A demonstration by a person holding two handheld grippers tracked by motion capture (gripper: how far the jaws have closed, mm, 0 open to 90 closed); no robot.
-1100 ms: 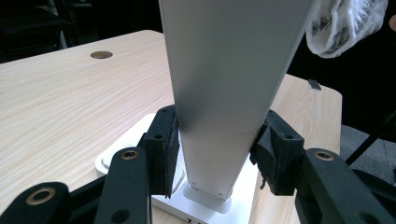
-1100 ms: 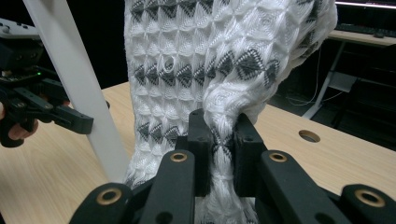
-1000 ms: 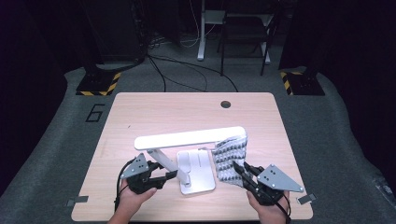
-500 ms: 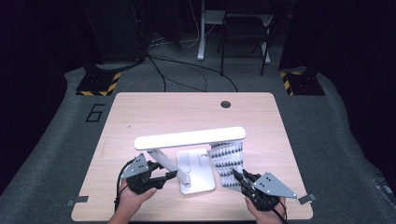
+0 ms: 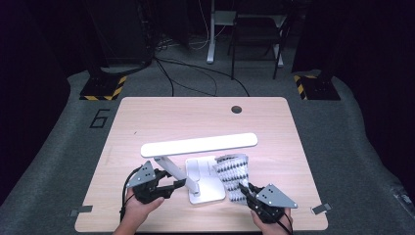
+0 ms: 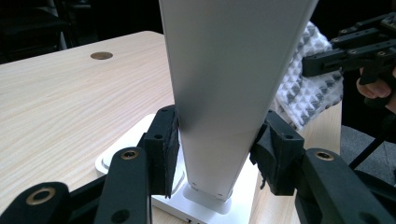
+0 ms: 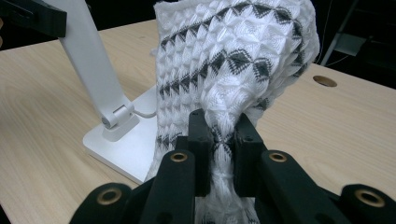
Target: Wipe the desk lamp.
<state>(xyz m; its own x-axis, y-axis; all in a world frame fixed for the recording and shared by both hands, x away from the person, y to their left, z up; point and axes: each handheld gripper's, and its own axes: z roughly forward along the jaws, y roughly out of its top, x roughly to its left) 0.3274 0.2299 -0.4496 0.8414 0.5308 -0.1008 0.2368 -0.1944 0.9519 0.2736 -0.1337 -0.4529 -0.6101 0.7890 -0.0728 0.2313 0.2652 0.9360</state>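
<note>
The white desk lamp stands near the front edge of the wooden table, about midway along it, its flat square base resting on the surface and its long head stretched level above, parallel to the front edge. The left gripper, held in a hand at the front-left of the table, has its jaws set on either side of the lamp's slanted arm just above the base hinge; in the left gripper view both pads press against the arm's flat sides. A white knitted cloth with dark grey triangle patterning lies just right of the lamp base, draped partly against it. The right gripper, at the front-right of the table, is clamped on a bunched fold of that cloth, and the right gripper view shows the fabric rising up from between the closed jaws. A round cable hole sits near the table's far edge.
</note>
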